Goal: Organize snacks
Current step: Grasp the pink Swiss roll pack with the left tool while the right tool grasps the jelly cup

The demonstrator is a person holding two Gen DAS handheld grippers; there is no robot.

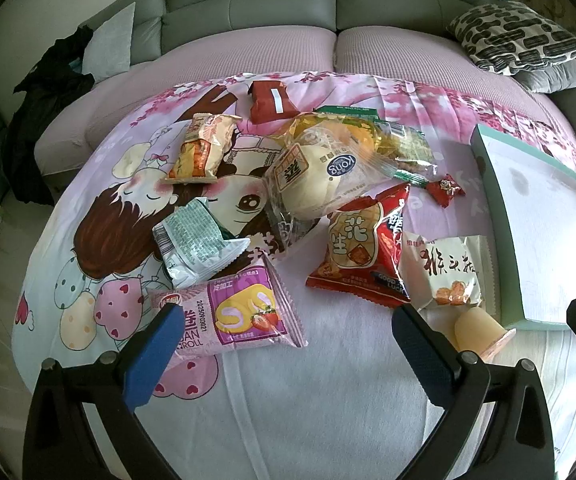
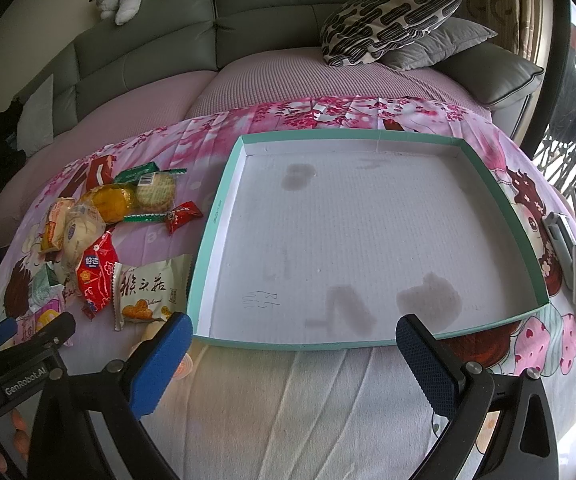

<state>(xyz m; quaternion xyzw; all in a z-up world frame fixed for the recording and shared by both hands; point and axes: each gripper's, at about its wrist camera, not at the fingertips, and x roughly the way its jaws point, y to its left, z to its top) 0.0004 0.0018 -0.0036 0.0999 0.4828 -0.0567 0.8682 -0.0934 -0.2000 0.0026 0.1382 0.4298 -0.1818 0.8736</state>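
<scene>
Ahead of spread left gripper [image 1: 284,336]: pink roll packet [image 1: 232,312], touching left finger.

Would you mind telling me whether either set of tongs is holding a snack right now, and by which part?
Nothing is held. The left tongs stand open above the pink roll packet, and the right tongs stand open before the teal tray.

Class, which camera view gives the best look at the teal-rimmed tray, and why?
The right wrist view: the teal-rimmed tray fills the frame, showing all four walls and its stained white floor, with no snacks inside. The left wrist view catches only part of it at the right edge.
</scene>
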